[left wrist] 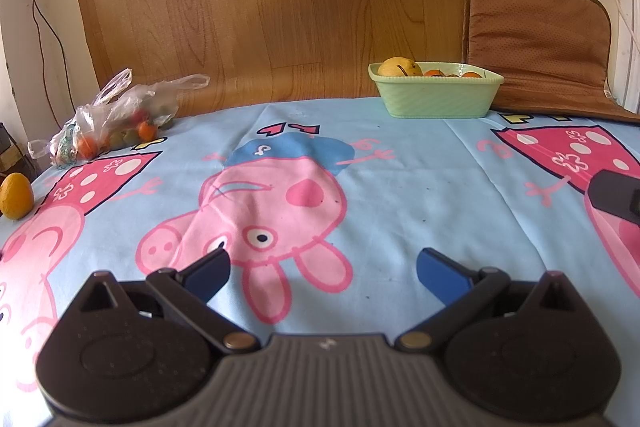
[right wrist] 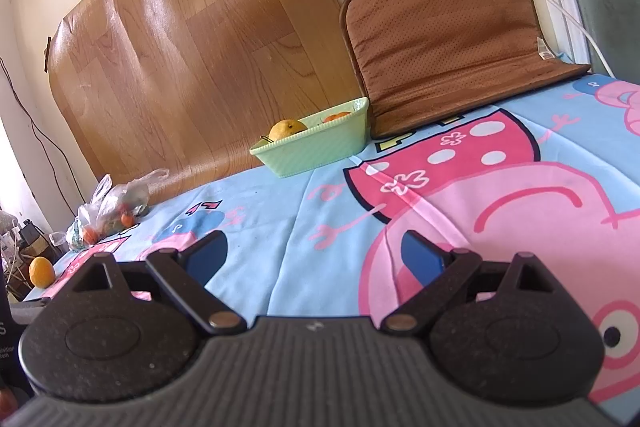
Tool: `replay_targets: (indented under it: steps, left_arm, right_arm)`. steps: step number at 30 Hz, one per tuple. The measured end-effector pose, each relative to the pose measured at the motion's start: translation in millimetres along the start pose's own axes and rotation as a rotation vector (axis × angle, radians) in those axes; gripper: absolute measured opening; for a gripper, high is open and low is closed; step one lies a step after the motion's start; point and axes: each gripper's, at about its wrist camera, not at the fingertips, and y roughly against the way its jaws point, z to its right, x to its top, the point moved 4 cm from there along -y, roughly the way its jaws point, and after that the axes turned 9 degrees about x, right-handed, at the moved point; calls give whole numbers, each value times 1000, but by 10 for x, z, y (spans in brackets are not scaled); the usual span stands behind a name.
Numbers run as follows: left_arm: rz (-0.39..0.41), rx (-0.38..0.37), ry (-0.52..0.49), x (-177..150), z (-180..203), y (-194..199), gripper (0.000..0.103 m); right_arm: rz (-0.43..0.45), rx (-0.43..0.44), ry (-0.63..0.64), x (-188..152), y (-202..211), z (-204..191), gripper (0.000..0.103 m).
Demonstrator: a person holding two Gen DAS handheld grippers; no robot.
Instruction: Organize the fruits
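Green basket (left wrist: 436,97) at the back of the table already holds a yellow fruit (left wrist: 399,67) and some oranges, so we're partway there. Left gripper (left wrist: 323,267) and right gripper (right wrist: 314,254) both hover with jaws apart, holding nothing. One lemon (left wrist: 16,195) and a bag of fruit (left wrist: 116,115) wait far left.
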Motion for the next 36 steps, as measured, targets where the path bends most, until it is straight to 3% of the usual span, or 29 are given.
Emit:
replay_targets:
  steps: [30, 36]
  left_arm:
    - [3, -9, -18, 18, -29, -14, 103]
    - [35, -13, -22, 37, -38, 34, 103]
  right_arm:
    - [2, 0, -1, 1, 3, 3, 95]
    - [2, 1, -1, 2, 1, 5, 95]
